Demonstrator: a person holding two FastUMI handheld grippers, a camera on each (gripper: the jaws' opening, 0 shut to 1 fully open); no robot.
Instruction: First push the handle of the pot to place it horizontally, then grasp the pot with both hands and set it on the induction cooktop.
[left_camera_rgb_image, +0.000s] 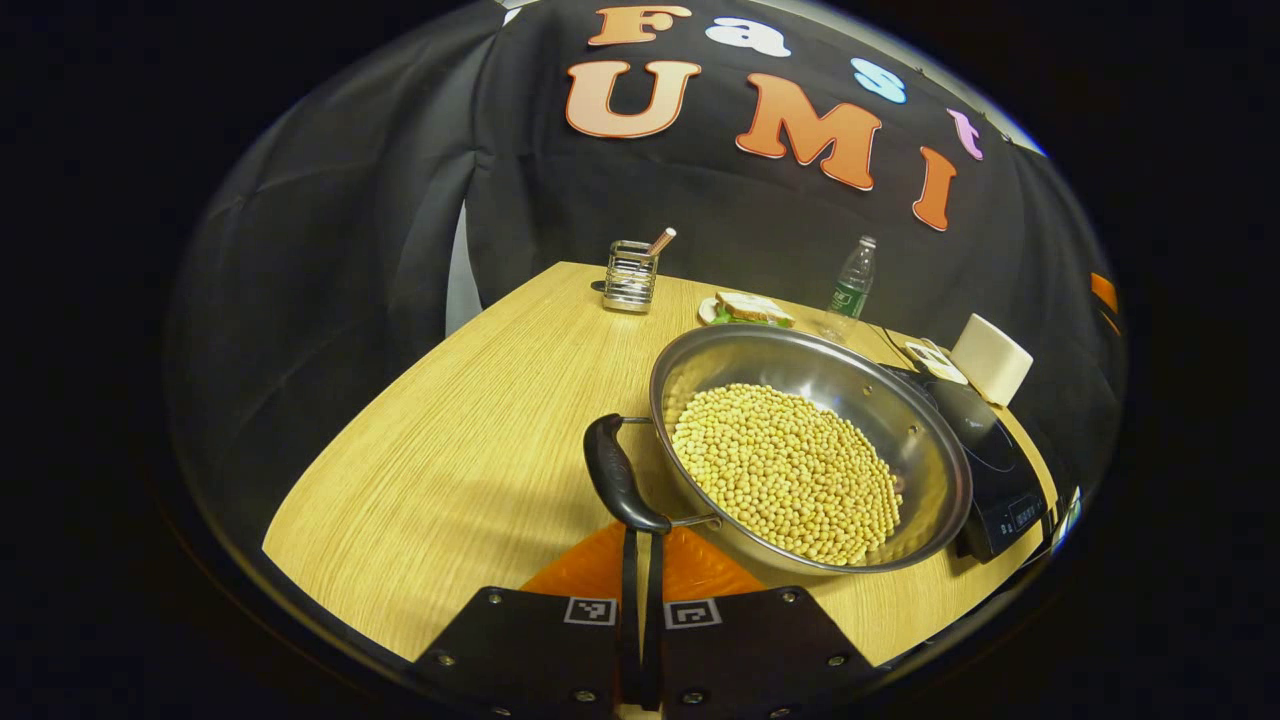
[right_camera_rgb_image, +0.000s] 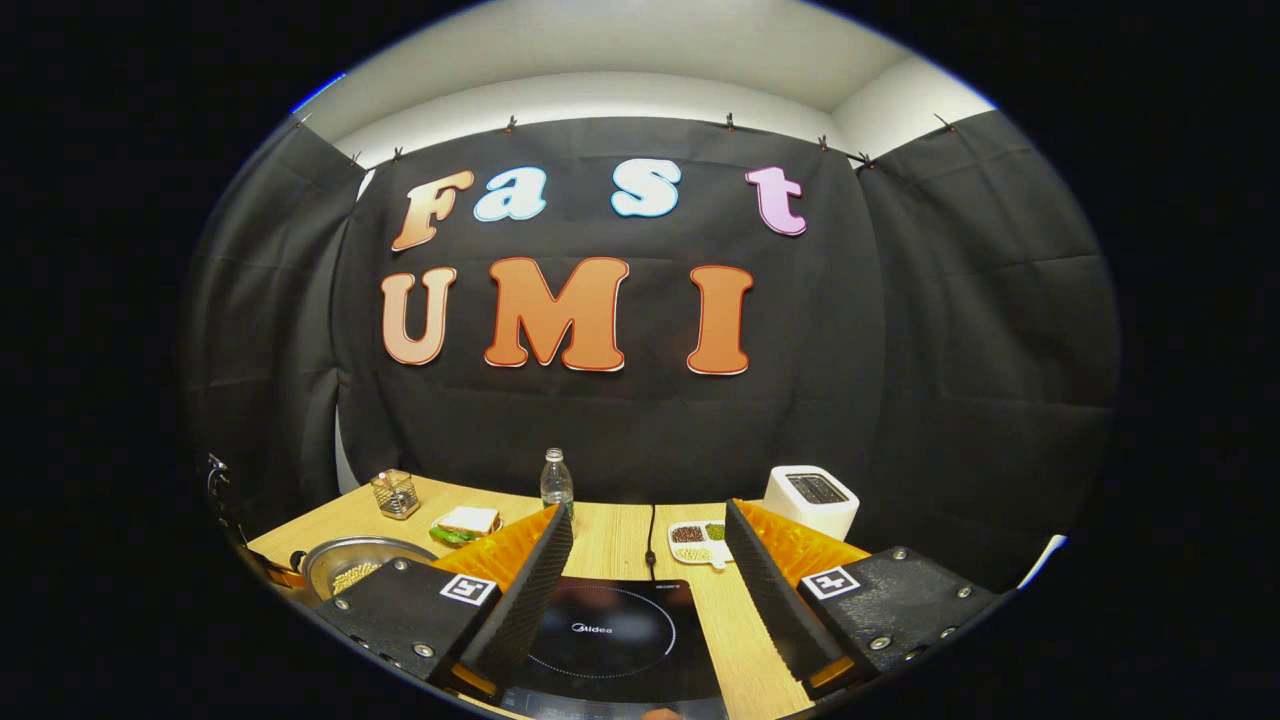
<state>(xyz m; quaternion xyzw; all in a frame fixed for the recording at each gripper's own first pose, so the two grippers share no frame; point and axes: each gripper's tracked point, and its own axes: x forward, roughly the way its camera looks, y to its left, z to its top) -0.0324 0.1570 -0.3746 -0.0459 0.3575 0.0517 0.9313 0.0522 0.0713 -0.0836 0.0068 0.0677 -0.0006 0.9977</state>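
In the left gripper view, the left hand-held gripper (left_camera_rgb_image: 640, 560) sits lowest, its two fingers drawn nearly together with only a thin slit between them, their tips right at the near end of the pot's black handle (left_camera_rgb_image: 615, 473). Whether they touch or pinch the handle I cannot tell. The handle runs sideways across the near edge of the pot (left_camera_rgb_image: 810, 450), a wide steel pan resting on the wooden surface (left_camera_rgb_image: 450, 440) and holding a bed of yellow beans (left_camera_rgb_image: 785, 470). Just to the pot's right lies the black induction cooktop (left_camera_rgb_image: 995, 470), its edge tucked close beside the rim. Farther back stand a white toaster (left_camera_rgb_image: 990, 358), a plastic bottle (left_camera_rgb_image: 850, 285), a plate with a sandwich (left_camera_rgb_image: 750, 310) and a wire holder (left_camera_rgb_image: 630, 275).

In the right gripper view, the right hand-held gripper (right_camera_rgb_image: 648, 590) is spread wide, holding nothing, with the induction cooktop (right_camera_rgb_image: 610, 635) showing between its fingers. The pot (right_camera_rgb_image: 360, 565) sits at the far left, and the sectioned dish of grains (right_camera_rgb_image: 698, 542) lies beyond the cooktop.
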